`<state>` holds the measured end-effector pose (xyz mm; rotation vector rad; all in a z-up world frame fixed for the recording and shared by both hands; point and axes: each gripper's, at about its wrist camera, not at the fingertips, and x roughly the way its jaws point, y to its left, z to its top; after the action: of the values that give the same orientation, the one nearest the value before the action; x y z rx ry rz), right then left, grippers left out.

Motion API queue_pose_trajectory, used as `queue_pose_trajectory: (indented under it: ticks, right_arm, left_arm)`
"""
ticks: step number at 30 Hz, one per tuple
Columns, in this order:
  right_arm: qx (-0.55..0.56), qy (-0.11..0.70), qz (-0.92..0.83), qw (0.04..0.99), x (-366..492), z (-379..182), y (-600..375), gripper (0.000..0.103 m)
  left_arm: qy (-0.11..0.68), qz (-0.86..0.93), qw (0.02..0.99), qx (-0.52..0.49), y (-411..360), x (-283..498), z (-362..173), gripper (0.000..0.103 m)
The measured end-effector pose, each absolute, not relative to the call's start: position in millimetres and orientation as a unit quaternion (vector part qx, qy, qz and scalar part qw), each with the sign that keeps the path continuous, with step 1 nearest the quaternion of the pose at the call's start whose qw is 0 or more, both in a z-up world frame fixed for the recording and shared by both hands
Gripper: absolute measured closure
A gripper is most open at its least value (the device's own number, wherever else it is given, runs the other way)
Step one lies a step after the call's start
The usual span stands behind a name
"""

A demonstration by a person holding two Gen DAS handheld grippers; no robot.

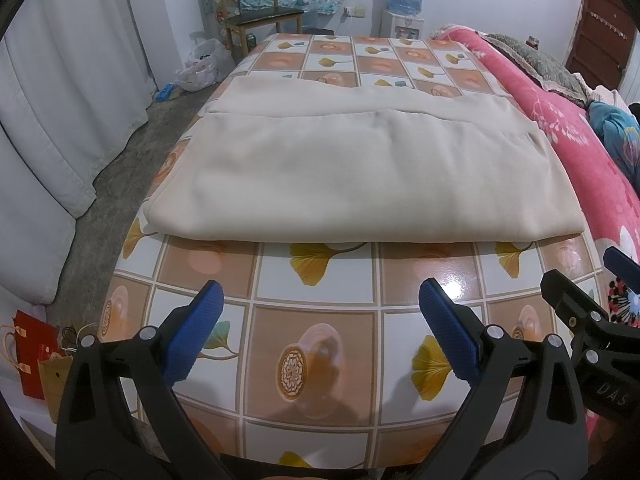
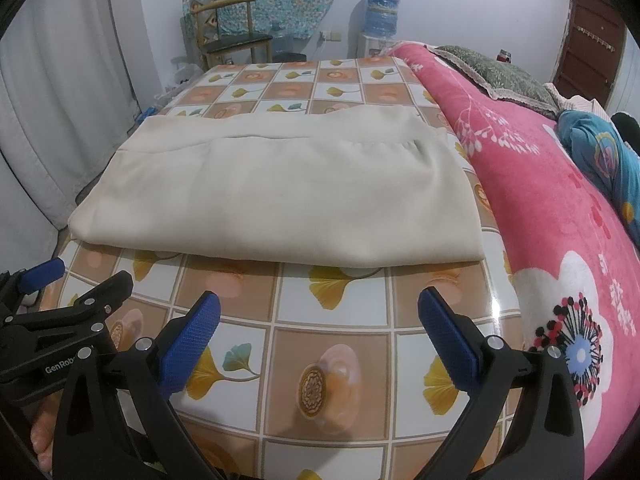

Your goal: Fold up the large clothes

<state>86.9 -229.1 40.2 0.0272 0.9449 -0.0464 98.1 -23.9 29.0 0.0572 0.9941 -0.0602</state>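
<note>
Beige folded garment (image 1: pixel 340 168) lies mid-table (image 1: pixel 320 320); both grippers (image 1: pixel 320 312) (image 2: pixel 318 316) gape wide, empty — only the left view shows red gift bags (image 1: pixel 32 356).

The left tongs (image 1: pixel 320 320) hover over the near edge of the counter (image 1: pixel 320 360), blue-padded fingers (image 1: pixel 192 332) spread wide and holding nothing. The right tongs (image 2: pixel 320 320) hang just beside them, level with them toward the counter's near right corner, fingers (image 2: pixel 448 336) likewise spread and empty. Both point toward the counter's far edge.
</note>
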Motion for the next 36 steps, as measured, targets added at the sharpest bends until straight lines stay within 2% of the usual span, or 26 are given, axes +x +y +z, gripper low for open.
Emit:
queue_pose_trajectory:
  ticks: [36]
  right_arm:
    - [0.010, 0.452, -0.020, 0.892, 83.4, 42.1, -229.9, 0.007]
  left_arm:
    - [0.475, -0.031, 0.879, 0.025, -27.9, 97.0, 32.6, 0.008]
